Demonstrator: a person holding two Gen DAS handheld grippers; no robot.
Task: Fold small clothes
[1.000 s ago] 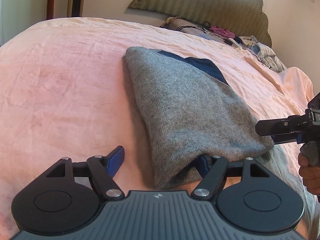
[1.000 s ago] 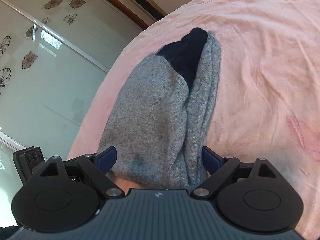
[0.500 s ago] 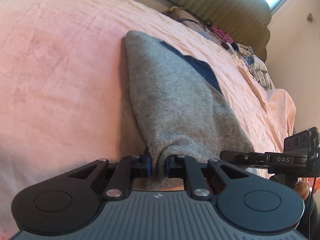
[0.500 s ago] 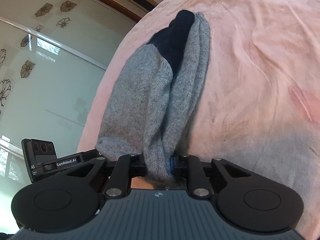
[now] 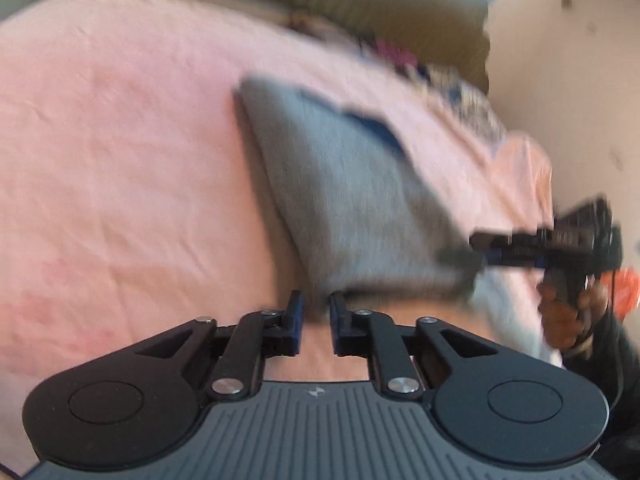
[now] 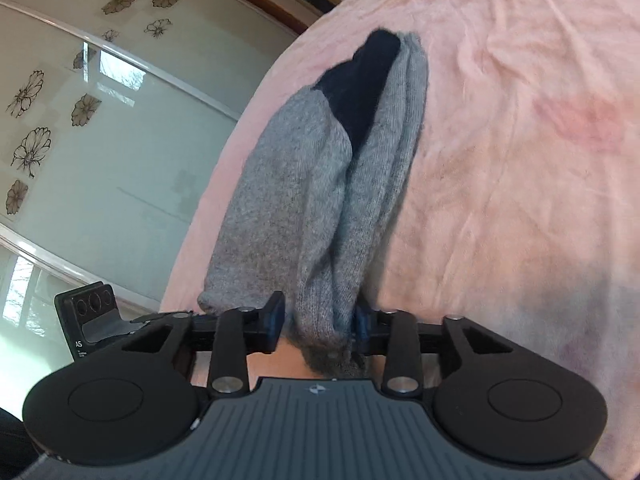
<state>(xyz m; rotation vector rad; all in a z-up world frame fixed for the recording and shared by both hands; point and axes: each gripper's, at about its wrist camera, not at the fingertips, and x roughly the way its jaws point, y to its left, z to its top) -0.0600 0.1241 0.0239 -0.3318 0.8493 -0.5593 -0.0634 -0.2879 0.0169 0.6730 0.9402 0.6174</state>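
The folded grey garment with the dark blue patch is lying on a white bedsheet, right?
Not white: the bedsheet is pink, as the right wrist view shows. The folded grey garment with the dark blue patch does lie on it.

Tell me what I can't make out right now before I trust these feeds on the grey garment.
- Left wrist view: motion blur smears the grey garment and the clutter by the headboard; the items there cannot be identified.
- Left tongs are opening; the garment hem sits just beyond them, contact unclear through blur.
- Right wrist view: the right tongs are opening around the hem; the gripper body hides its lower end.
- Garment type: folded, cannot tell.
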